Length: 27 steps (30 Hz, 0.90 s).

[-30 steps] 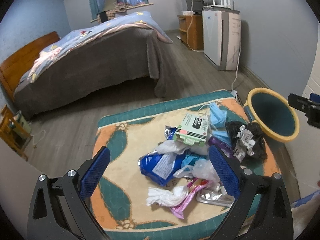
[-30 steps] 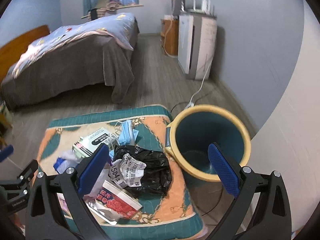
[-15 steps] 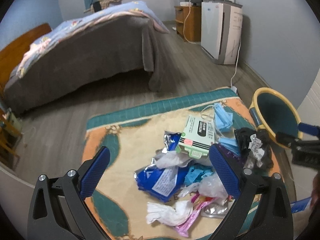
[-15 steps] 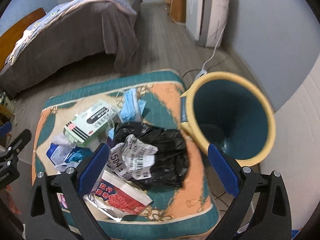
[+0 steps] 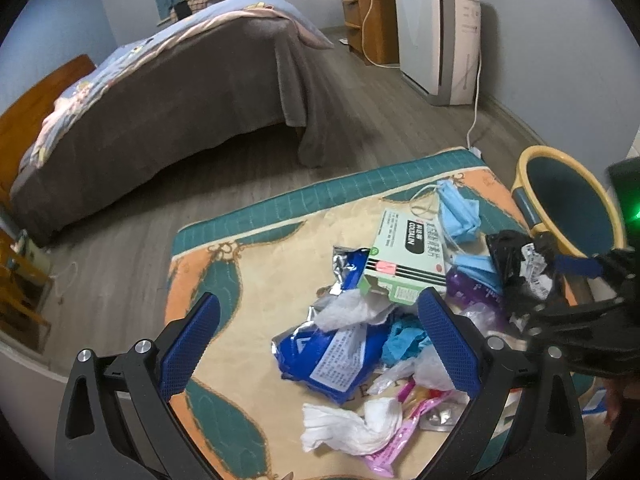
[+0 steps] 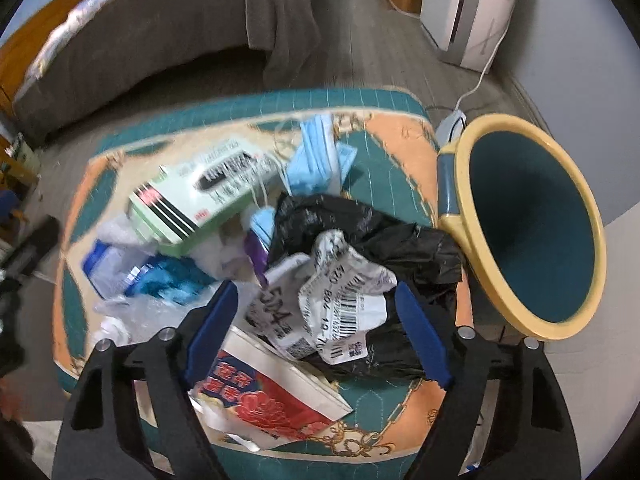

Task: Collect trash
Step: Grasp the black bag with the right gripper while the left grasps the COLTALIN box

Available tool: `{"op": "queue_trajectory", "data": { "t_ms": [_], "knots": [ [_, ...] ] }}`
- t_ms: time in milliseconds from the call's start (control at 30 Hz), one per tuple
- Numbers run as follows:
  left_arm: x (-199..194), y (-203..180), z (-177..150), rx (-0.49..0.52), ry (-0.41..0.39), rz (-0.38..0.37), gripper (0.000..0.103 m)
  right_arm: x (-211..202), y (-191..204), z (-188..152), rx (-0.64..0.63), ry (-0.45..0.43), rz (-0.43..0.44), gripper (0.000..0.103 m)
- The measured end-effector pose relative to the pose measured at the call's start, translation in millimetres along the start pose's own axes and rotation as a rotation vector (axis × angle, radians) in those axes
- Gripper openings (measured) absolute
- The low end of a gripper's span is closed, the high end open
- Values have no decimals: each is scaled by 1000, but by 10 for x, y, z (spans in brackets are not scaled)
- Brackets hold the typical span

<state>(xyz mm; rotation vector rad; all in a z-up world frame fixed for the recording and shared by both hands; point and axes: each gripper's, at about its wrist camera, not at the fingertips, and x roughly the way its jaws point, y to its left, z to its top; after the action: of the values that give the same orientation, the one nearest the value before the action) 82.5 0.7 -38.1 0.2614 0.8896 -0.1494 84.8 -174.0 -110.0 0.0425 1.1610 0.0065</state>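
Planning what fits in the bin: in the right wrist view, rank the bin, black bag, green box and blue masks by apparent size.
1. bin
2. black bag
3. green box
4. blue masks
Fisheye and nearness inflate the bin and bag, so true sizes are unsure.

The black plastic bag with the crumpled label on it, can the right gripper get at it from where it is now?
Probably yes. The right gripper has been closing its jaws, which straddle the black plastic bag and its label, with nothing lying on top.

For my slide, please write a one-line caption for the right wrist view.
Right gripper, closing, straddles a black bag with crumpled labels, beside the bin.
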Motion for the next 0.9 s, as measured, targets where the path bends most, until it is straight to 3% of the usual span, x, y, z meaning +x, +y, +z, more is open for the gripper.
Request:
{"op": "queue_trajectory", "data": {
  "t_ms": [67,100,167,333,600,767,900],
  "knots": [
    [-7,0,-2,-7,-2,-6,98,88,-22,-20,-3,36,-7,59],
    [-8,-1,-5,-10,-2,-9,98,109,-33,-26,3,44,-1,56],
    [-10,-9,-7,-17,-2,-19,98,99,-27,-27,-1,38,8,36],
    [-27,-45,-11,-12,-4,-22,98,-23,-21,-36,7,20,39,10],
    [-61,-94,17,9,-21,-15,98,-450,-173,22,72,-38,76,3],
    [-62,-103,51,14,-20,-22,98,-795,-277,211,64,-93,123,2],
    [-1,-93,85,34,-13,-17,98,-973,-399,377,30,-144,110,2]
  ]
}}
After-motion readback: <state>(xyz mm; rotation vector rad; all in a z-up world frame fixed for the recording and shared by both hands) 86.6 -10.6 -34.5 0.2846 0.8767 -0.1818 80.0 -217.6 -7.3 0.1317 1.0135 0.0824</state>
